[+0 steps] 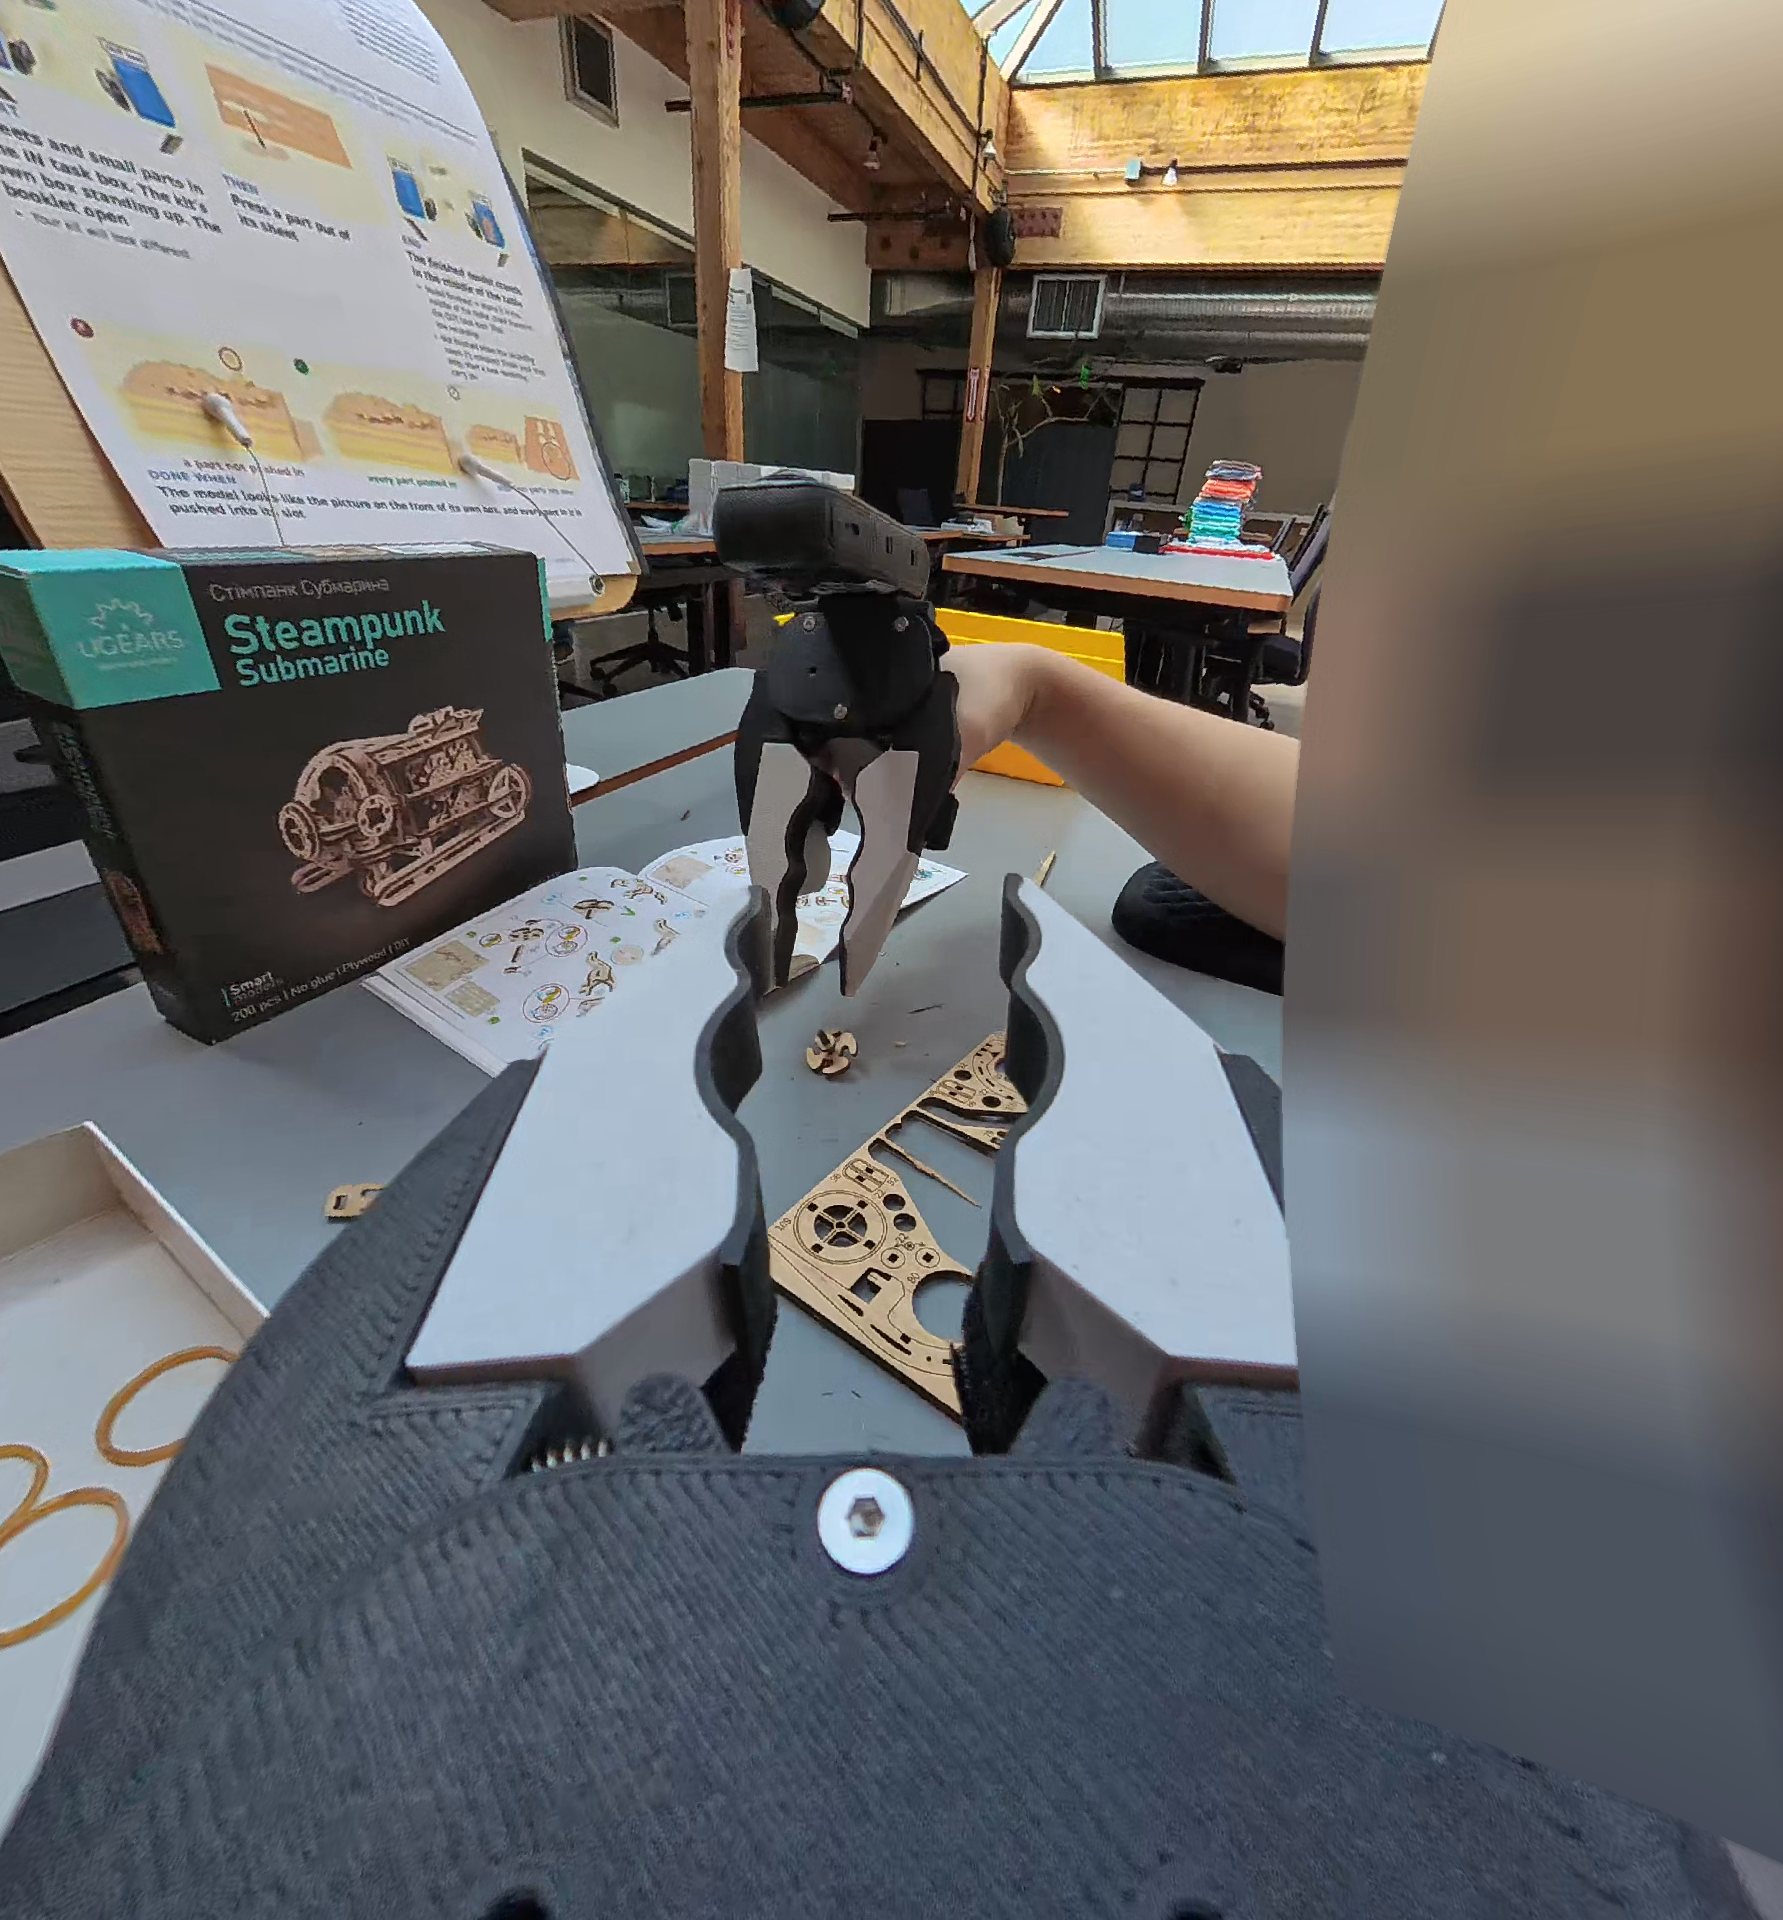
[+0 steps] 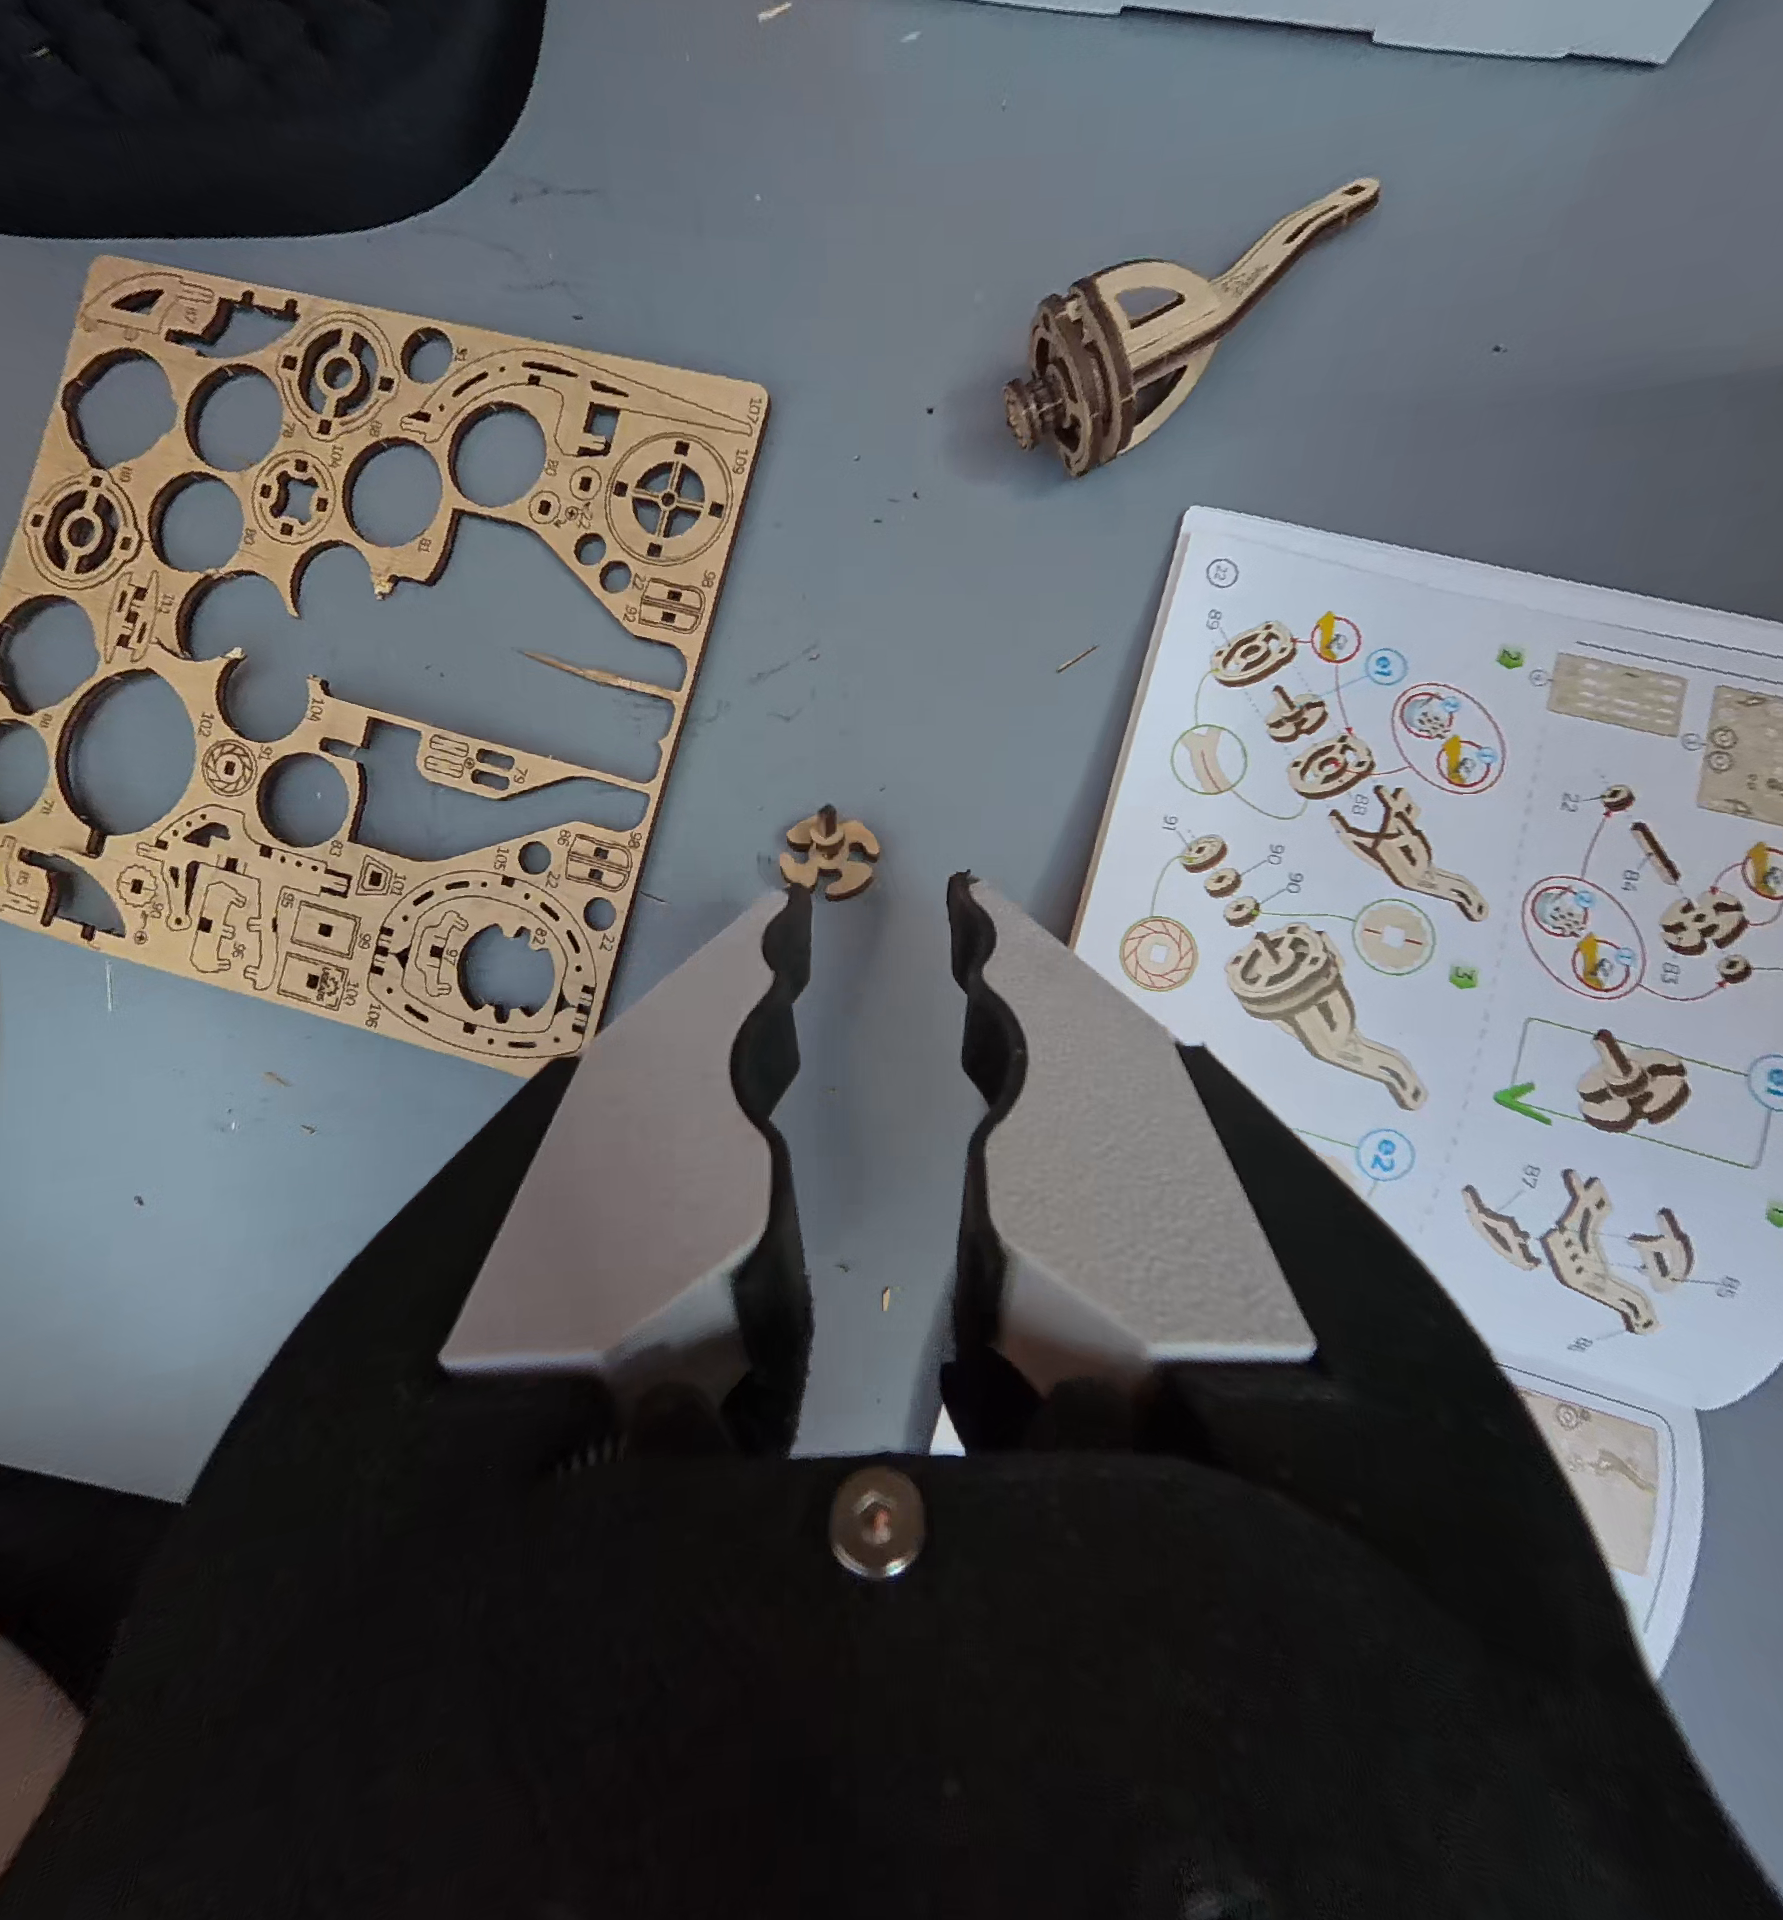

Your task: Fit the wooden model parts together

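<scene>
grey counter (image 2: 866, 312) under a timber-beamed workshop roof, and everything for the model is spread across it. nearest, the left gripper (image 1: 882, 914) hangs low with its jaws spread and nothing between them, over the corner of the punched-out plywood sheet (image 2: 347, 665). just past it the small wooden propeller piece (image 2: 829, 858) lies flat on the counter, its short peg pointing up, and the right gripper (image 2: 876, 894) stands tip-down right over it, jaws apart and empty, one tip almost touching the piece. to the right gripper's right lies the open instruction booklet (image 2: 1489, 935), and farther off the half-built hub assembly (image 2: 1126, 353) rests on its side, well apart from the propeller. beyond stand the kit box (image 1: 315, 769) and an instruction board (image 1: 274, 260). it looks like the pick-up stage of joining the propeller to the assembly; next, i'd say, the right jaws need to close gently on that tiny piece without flicking it away.
</scene>
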The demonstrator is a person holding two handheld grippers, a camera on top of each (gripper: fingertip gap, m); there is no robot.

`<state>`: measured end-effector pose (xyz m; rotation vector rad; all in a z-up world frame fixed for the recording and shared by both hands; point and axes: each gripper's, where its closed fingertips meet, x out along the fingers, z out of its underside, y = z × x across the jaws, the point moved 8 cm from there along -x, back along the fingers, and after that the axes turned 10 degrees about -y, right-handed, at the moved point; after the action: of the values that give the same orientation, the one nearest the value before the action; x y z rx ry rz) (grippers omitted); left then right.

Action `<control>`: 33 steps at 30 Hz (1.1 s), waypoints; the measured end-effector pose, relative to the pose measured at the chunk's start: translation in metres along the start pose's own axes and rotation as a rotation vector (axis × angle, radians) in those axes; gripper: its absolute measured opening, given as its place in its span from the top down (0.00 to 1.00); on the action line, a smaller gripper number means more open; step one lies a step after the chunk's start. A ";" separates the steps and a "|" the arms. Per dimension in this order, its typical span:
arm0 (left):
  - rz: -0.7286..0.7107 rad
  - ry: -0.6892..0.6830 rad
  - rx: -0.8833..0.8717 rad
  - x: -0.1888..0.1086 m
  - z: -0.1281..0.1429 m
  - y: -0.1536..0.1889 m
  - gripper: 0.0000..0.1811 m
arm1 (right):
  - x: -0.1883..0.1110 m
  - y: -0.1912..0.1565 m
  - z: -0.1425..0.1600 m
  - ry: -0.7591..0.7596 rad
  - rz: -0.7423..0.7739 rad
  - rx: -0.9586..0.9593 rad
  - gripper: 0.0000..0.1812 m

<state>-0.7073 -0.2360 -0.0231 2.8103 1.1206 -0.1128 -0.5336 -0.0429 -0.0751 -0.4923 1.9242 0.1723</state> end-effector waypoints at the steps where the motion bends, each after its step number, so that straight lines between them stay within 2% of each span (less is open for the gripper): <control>1: 0.012 0.002 -0.018 0.000 0.002 -0.001 0.76 | 0.001 0.001 0.002 0.004 -0.007 -0.003 0.85; 7: 0.041 -0.001 -0.032 0.002 0.006 0.002 0.77 | 0.006 -0.006 -0.003 -0.012 -0.048 -0.025 0.84; 12: 0.001 0.003 0.002 0.001 0.010 0.004 0.78 | 0.007 -0.016 -0.007 -0.071 0.088 -0.117 0.84; 17: -0.004 -0.007 -0.020 0.003 0.017 0.000 0.78 | 0.017 -0.027 -0.011 -0.105 0.097 -0.170 0.82; 26: -0.016 0.014 -0.006 0.000 0.013 0.005 0.80 | 0.019 -0.033 -0.014 -0.210 0.268 -0.250 0.80; 29: -0.004 0.021 -0.011 -0.001 0.013 0.007 0.80 | 0.021 -0.033 -0.014 -0.247 0.288 -0.252 0.75; 33: -0.026 0.009 0.005 -0.002 0.015 0.002 0.80 | 0.023 -0.029 -0.013 -0.218 0.261 -0.246 0.81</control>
<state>-0.7080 -0.2411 -0.0377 2.8040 1.1610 -0.1059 -0.5399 -0.0792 -0.0873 -0.3640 1.7545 0.6133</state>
